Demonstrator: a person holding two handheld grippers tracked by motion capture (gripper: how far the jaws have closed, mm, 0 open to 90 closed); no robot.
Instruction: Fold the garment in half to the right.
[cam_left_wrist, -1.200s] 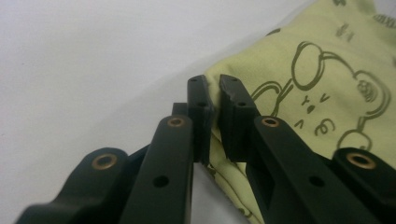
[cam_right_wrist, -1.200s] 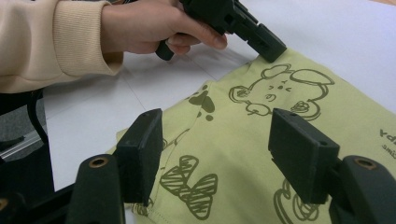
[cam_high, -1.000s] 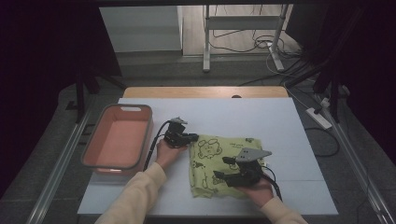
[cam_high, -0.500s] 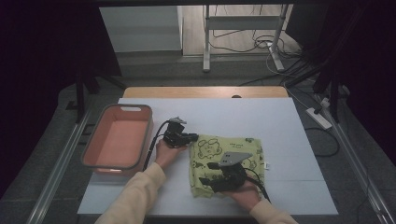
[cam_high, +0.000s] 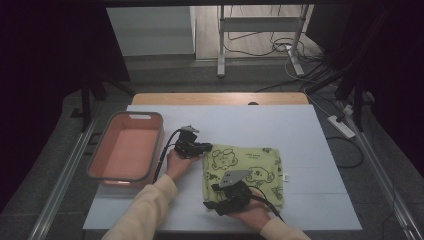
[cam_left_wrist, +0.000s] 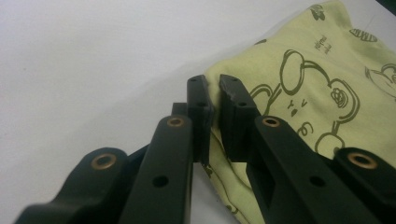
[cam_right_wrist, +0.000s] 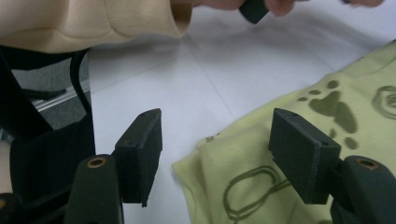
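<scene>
A folded light-green cloth (cam_high: 247, 170) printed with dark cartoon bears lies flat on a white table (cam_high: 310, 140), toward the person's side and right of centre. A salmon-pink plastic tub (cam_high: 125, 150) sits on the table well to the left of the cloth.

The left gripper (cam_high: 200, 148) rests at the cloth's far left corner. In the left gripper view its jaws stand almost together, and the corner's edge (cam_left_wrist: 215, 100) runs into the narrow slit between them; they seem to pinch the fabric, though the contact itself is hard to make out.

The right gripper (cam_high: 216, 204) lies low at the cloth's near left corner, held by a hand (cam_high: 252, 215) coming from the bottom edge of the high view. In the right gripper view its jaws stand wide apart, and the folded corner (cam_right_wrist: 205, 172) lies on the table between and below them, touching neither pad. A cream sleeve (cam_right_wrist: 93, 21) of the other arm crosses the top of that view.
</scene>
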